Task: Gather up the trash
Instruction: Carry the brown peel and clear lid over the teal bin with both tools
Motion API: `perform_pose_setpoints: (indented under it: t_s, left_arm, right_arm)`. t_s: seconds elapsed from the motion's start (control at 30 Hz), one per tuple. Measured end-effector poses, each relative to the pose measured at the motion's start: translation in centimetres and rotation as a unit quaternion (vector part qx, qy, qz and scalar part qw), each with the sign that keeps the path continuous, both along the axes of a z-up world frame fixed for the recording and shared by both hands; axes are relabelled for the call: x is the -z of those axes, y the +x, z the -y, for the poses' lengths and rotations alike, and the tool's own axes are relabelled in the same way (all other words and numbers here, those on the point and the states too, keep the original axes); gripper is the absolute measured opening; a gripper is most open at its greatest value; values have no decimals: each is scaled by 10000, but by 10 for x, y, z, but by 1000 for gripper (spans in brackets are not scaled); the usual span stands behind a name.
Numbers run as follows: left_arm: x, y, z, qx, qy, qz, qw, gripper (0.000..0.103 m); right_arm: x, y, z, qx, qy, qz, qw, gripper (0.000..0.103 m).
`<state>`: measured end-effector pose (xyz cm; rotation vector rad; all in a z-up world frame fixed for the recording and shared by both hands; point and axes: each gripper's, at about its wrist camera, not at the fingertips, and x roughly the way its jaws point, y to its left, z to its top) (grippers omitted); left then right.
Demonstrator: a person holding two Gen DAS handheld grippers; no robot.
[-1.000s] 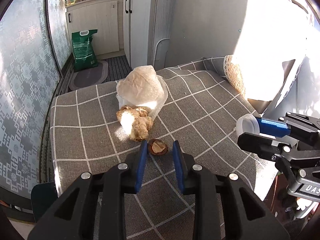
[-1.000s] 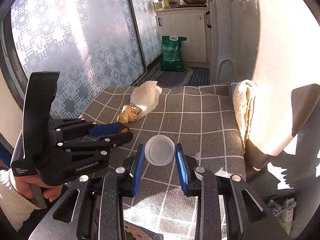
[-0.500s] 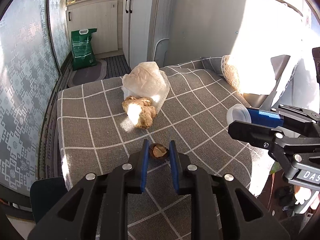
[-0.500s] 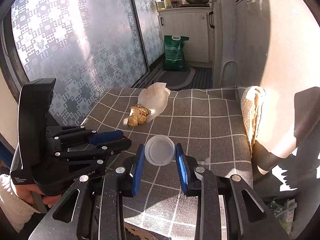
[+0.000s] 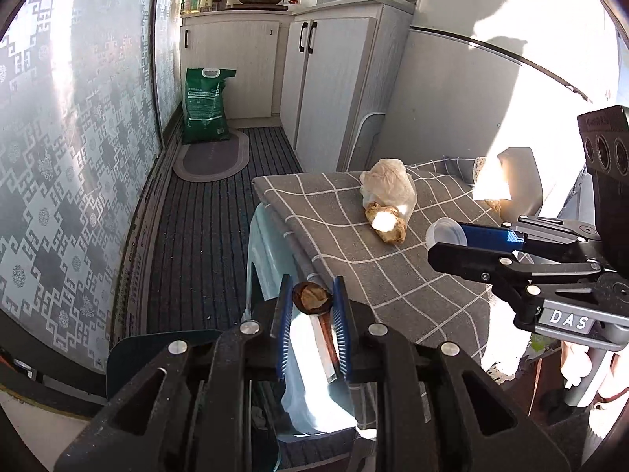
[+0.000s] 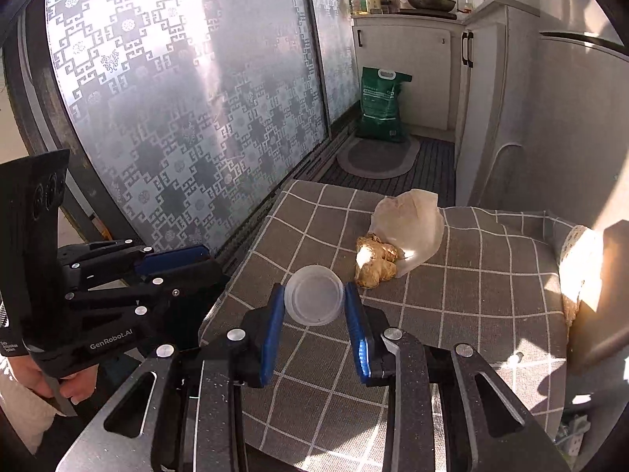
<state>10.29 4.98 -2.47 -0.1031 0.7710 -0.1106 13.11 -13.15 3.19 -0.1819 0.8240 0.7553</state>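
My left gripper (image 5: 311,302) is shut on a small brown nut shell (image 5: 310,298) and holds it off the table's left edge, above a pale blue bin (image 5: 267,259). My right gripper (image 6: 314,302) is shut on a clear plastic cup (image 6: 313,299) and holds it above the checked tablecloth (image 6: 452,306); the cup also shows in the left wrist view (image 5: 446,232). A piece of ginger (image 6: 373,260) and a crumpled white plastic bag (image 6: 412,224) lie on the cloth beyond the cup.
A green sack (image 5: 205,106) and an oval mat (image 5: 212,157) are on the dark floor by white cabinets (image 5: 334,86). Patterned glass doors (image 6: 177,98) run along the left. A lace cushion (image 6: 578,267) sits at the table's right.
My left gripper closed on the nut shell, lifted it off the cloth and carried it left past the table edge. My right gripper kept hold of the cup and drew back slightly.
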Motion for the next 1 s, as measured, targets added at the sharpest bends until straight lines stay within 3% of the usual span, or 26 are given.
perform_pose_setpoints:
  t_s: [0.37,1.0]
  left_arm:
    - [33,-30,-77,-394,62,-371,9985,22]
    - [122,-58,-128,-395,206,-1438,9886,24]
  right_arm:
    - [-8,-14,-66,-374,-35,10,9993,31]
    - [10,-35,-155,-909,-318,-213,9951,31]
